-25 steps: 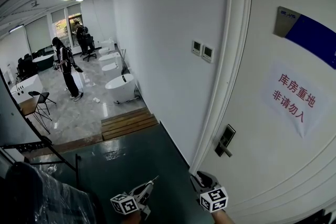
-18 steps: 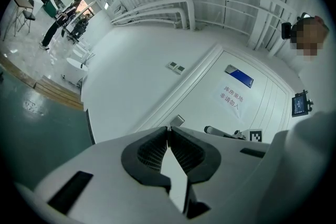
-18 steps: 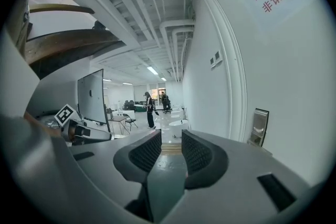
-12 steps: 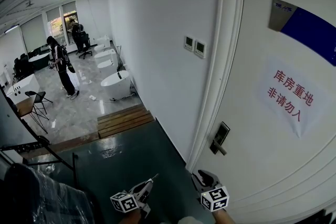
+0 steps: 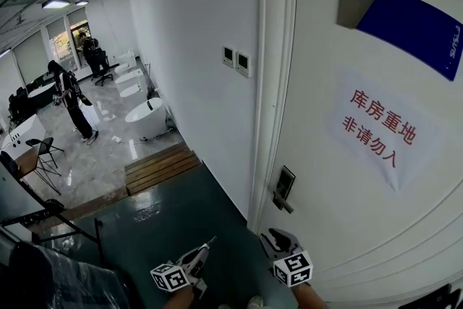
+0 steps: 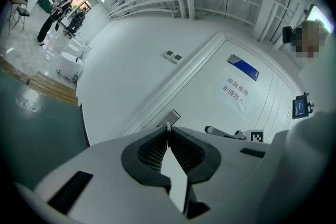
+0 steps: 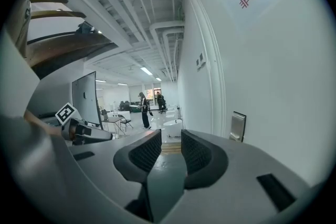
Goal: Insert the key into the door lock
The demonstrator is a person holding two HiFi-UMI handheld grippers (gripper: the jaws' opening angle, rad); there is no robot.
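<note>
left hand-held gripper (image 6: 168, 135) clamps key (image 6: 167, 126) | door lock (image 5: 284, 187) ahead, apart | right hand-held gripper (image 7: 165, 137) agape

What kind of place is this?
Probably a bathtub showroom: white bathtubs stand on the shiny floor, and a red-lettered sign marks the white door beside us as a storeroom.

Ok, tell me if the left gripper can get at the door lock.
Probably yes: nothing stands between the left gripper, shut on the key, and the door lock; it is not there yet.

The left gripper (image 6: 168, 128) is grey (ribbed black pads (image 6: 152, 152)).
</note>
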